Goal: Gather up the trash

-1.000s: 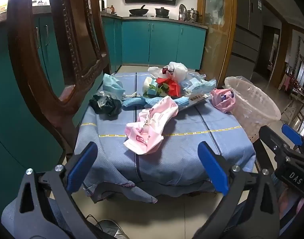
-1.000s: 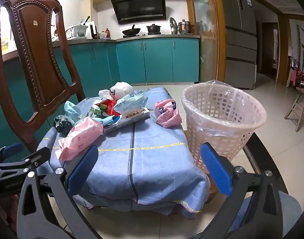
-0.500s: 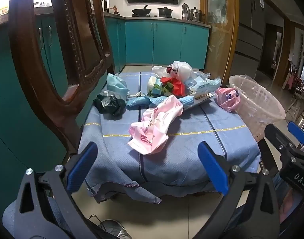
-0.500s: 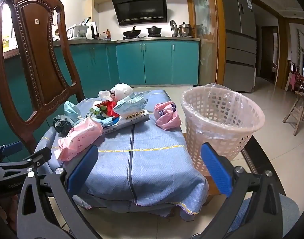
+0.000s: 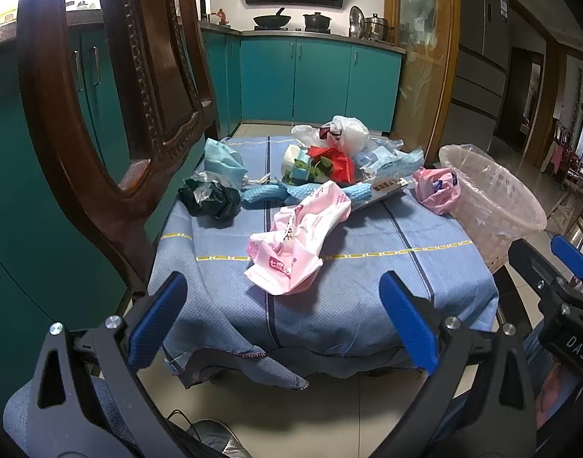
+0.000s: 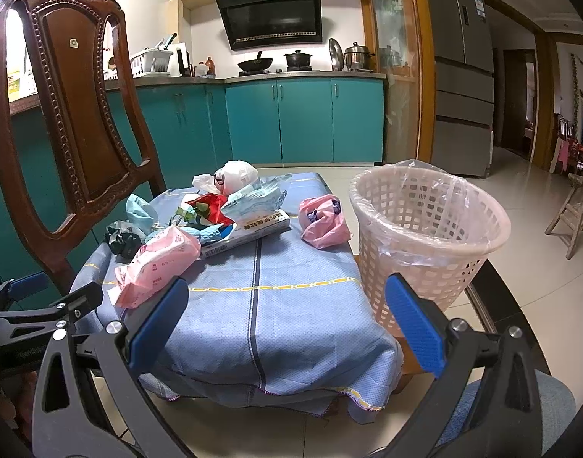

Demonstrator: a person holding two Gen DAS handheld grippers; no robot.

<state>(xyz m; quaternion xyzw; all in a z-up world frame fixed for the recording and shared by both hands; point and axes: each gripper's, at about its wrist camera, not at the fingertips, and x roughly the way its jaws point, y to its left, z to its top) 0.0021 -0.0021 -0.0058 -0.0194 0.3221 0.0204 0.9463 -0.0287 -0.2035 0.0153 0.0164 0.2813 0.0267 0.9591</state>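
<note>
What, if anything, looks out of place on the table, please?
Crumpled wrappers and bags lie strewn over the blue tablecloth, none yet in the lined basket beside it. The cloth hangs unevenly at the near edge.

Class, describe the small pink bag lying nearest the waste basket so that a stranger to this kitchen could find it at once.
Start at the white lattice waste basket with its clear liner, standing beside the blue tablecloth. On the cloth edge next to it lies a small crumpled pink bag with dark purple print. It sits alone, unlike the larger pink wrapper across the table.

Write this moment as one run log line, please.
phase: approach | left claw: open, empty | right claw: open, empty | trash on table | basket: lined
</note>
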